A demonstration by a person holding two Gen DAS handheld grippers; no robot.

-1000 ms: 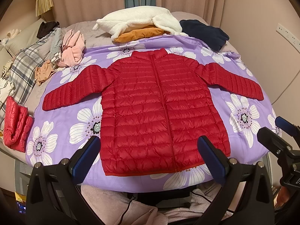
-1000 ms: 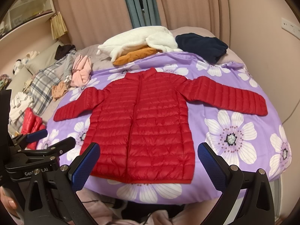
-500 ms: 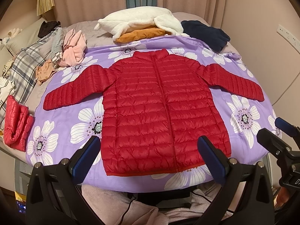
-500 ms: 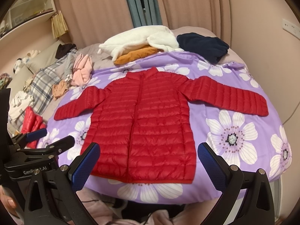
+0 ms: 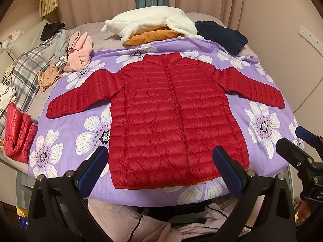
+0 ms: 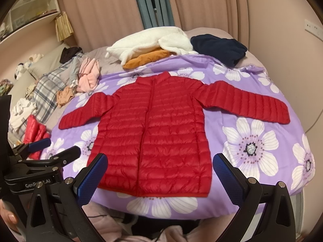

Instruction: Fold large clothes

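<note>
The red puffer jacket (image 5: 171, 113) was spread flat mid-frame on the bed (image 5: 66, 127), sleeves out, wholly unfolded. The left gripper (image 5: 160, 169) and right gripper (image 6: 159, 173) were held wide apart, empty.

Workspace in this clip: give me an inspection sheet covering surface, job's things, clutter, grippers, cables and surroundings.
Surface: bed covered by a purple flowered sheet, smooth under the garment.
Job's things: red puffer jacket lies flat, front up, zipped, both sleeves spread out, unfolded.
Clutter: white fleece on an orange garment; navy garment; pink garment; plaid cloth; folded red jacket at the left edge.
Grippers: left gripper and right gripper both open, holding nothing, near the jacket's hem and clear of it.
Cables: black cable below the bed's near edge.
Surroundings: pink curtains, wall outlet, shelf.
</note>
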